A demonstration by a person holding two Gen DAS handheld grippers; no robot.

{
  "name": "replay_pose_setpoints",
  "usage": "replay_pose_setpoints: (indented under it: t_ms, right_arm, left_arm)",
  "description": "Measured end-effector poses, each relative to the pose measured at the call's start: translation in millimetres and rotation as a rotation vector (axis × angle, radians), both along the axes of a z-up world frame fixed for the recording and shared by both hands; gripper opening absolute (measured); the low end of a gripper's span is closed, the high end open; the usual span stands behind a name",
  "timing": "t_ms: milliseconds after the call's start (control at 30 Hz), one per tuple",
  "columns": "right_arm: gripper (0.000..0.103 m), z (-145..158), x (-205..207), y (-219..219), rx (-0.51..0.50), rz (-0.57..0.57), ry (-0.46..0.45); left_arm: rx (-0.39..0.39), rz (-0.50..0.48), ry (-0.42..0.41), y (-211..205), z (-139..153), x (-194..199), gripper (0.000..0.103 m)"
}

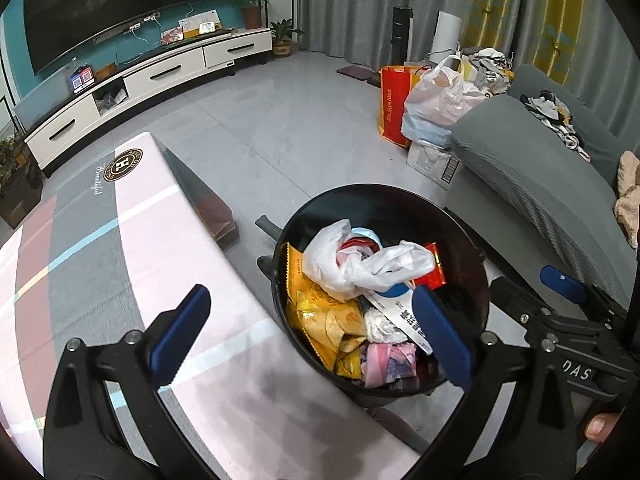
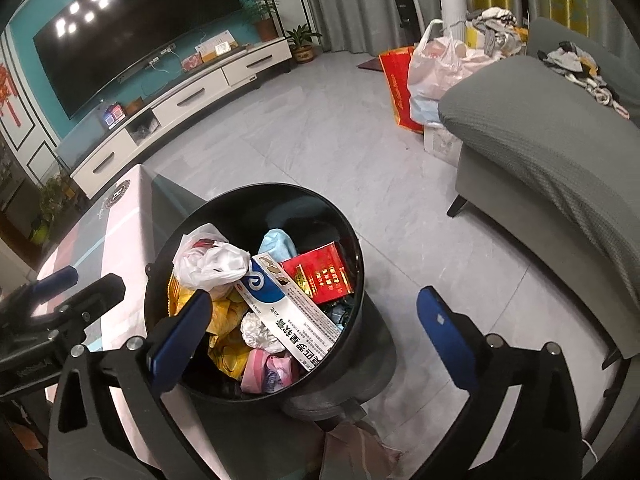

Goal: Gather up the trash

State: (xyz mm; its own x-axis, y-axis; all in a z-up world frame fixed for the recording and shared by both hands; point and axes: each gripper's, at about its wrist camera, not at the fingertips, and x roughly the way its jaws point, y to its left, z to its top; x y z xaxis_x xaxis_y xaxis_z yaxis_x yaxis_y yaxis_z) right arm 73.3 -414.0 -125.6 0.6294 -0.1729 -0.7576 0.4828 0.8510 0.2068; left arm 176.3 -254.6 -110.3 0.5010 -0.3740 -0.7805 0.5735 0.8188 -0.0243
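Observation:
A round black trash bin (image 1: 400,200) (image 2: 352,240) stands on the floor beside the table. It holds a white plastic bag (image 1: 360,264) (image 2: 208,260), a yellow snack packet (image 1: 316,312) (image 2: 224,336), a red box (image 2: 320,272), a long white and blue carton (image 2: 288,312) and pink wrappers (image 2: 268,372). My left gripper (image 1: 312,336) is open and empty above the table edge and the bin's near rim. My right gripper (image 2: 316,340) is open and empty over the bin; it also shows in the left wrist view (image 1: 560,280).
A table with a pink, grey and white cloth (image 1: 100,248) lies left of the bin. A grey sofa (image 1: 540,184) stands to the right, with bags (image 1: 436,96) and a carton at its far end. A white TV cabinet (image 1: 160,76) lines the far wall.

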Motion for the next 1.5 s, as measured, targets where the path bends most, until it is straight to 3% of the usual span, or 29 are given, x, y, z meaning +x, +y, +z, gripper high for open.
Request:
replay_pose_setpoints:
  t_ms: [600,800,933,1300,1500]
  right_arm:
    - [0.100,30,-29,22,-0.078,0.019,-0.022]
    - [0.100,45,-42,27,-0.057,0.010,-0.037]
    - [0.100,50,-46,33,-0.056,0.002,-0.017]
    - [0.100,86,-74,69,-0.063,0.060,-0.053]
    - [0.100,99,-86,93,-0.118,0.079,-0.044]
  left_arm:
    - [-0.009,0.070,-0.034,31,29,-33,0.100]
    - [0.015,0.100,-0.044,40,39,-54,0.100]
    - [-0.011,0.122,-0.038,50,51,-66,0.100]
    - [-0.018,0.194,-0.075,93,85,-105,0.100]
    - [-0.033,0.199,-0.069,108,95,-125,0.100]
